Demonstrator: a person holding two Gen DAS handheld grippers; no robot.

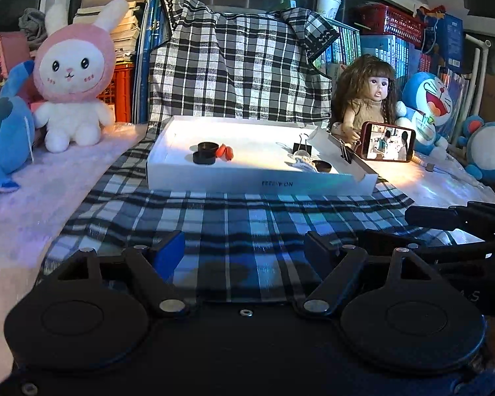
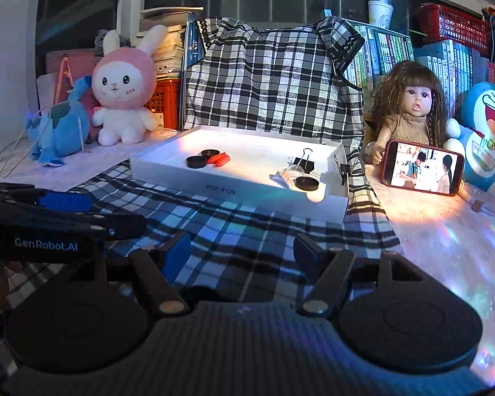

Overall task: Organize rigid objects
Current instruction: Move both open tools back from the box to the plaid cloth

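Note:
A white shallow box (image 1: 247,183) (image 2: 234,194) lies on the checked cloth. In it are two black round caps (image 1: 205,152) (image 2: 201,158), an orange-red piece (image 1: 224,151) (image 2: 218,159), a black binder clip (image 1: 301,145) (image 2: 305,161), a small white comb-like piece (image 2: 284,178) and another black cap (image 1: 322,166) (image 2: 306,183). A second binder clip (image 1: 346,154) (image 2: 343,168) grips the box's right wall. My left gripper (image 1: 244,250) is open and empty above the cloth in front of the box. My right gripper (image 2: 242,252) is open and empty, beside the left gripper (image 2: 82,211).
A pink rabbit plush (image 1: 72,76) and a blue plush (image 1: 3,132) stand at the left. A doll (image 1: 369,99), a phone (image 1: 389,142) showing a video and Doraemon plushes (image 1: 428,105) stand at the right. Books and red baskets line the back.

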